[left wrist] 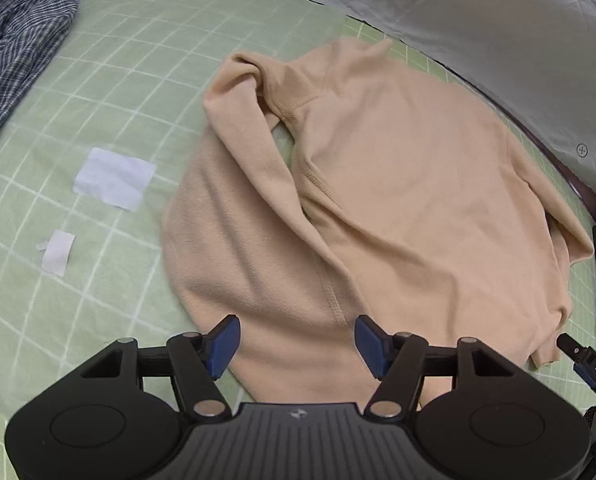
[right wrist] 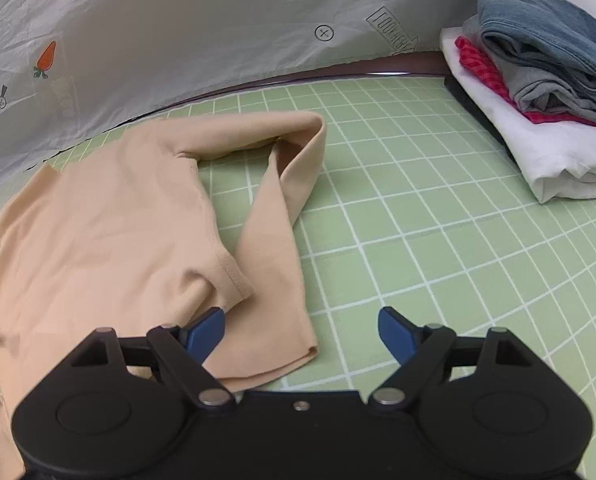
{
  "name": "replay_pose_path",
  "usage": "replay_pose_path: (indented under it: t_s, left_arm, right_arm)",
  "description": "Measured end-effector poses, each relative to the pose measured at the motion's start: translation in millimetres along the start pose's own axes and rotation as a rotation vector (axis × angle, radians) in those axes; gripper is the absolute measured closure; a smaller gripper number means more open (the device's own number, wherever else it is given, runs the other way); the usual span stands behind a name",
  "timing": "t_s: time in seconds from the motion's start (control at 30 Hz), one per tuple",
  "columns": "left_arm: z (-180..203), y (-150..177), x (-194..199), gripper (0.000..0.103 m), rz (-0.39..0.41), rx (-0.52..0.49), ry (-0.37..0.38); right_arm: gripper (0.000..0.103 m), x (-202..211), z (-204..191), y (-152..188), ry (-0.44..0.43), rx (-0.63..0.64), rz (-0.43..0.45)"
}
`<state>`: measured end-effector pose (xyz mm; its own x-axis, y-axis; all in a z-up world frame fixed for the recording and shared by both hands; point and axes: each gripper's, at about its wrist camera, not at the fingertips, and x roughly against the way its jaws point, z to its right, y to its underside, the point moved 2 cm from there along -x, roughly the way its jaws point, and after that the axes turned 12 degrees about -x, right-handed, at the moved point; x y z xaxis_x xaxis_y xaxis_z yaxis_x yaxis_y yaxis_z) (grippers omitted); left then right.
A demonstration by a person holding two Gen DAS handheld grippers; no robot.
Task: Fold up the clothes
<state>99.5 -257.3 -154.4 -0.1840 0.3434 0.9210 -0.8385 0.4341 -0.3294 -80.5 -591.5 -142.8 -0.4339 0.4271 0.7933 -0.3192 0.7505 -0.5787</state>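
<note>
Looking through the left wrist camera: left gripper (left wrist: 297, 342) has its blue pads spread wide, nothing between them, hovering over the near edge of the beige top (left wrist: 377, 208). Top lies flat-ish on the green grid sheet (left wrist: 98, 80), long axis running from the near-left hem up to the far right. One sleeve (left wrist: 242, 120) is bent over near the far-left corner, leaving a small gap of sheet showing beside the body seam. Two white paper scraps (left wrist: 114, 178) sit on the sheet left of the top, apart from it. Checked shirt (left wrist: 14, 32) bunched at far left. Grey printed cover (left wrist: 497, 32) along the far edge. Tip of the other tool shows at lower right.

Right wrist camera: right gripper (right wrist: 301, 332) also spread, holding nothing; its left pad sits just over the top's edge, the right pad over bare sheet. Top fills the left half, sleeve (right wrist: 282, 184) doubled back in a V, cuff end pointing toward the camera. Stack of folded clothes (right wrist: 545, 92) at far right, well apart from the top.
</note>
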Motion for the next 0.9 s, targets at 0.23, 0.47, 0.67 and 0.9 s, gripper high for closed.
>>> replay_pose_path:
  t_s: [0.23, 0.47, 0.67, 0.9]
  left_arm:
    - [5.1, 1.3, -10.0, 0.035, -0.044, -0.047, -0.018]
    - [11.7, -1.9, -12.9, 0.020, -0.048, -0.065, -0.006]
    - [15.0, -4.0, -11.5, 0.035, -0.034, -0.090, -0.062]
    - [-12.5, -10.4, -4.9, 0.103, 0.016, -0.130, -0.195]
  right_arm:
    - [0.041, -10.7, -9.9, 5.6, 0.010, 0.021, -0.069]
    - [0.042, -15.6, -9.7, 9.6, 0.004, 0.004, -0.113]
    - [0.085, -14.2, -3.7, 8.2, -0.032, -0.032, -0.111]
    - [0.095, -16.1, 16.3, -1.1, 0.020, -0.042, -0.052]
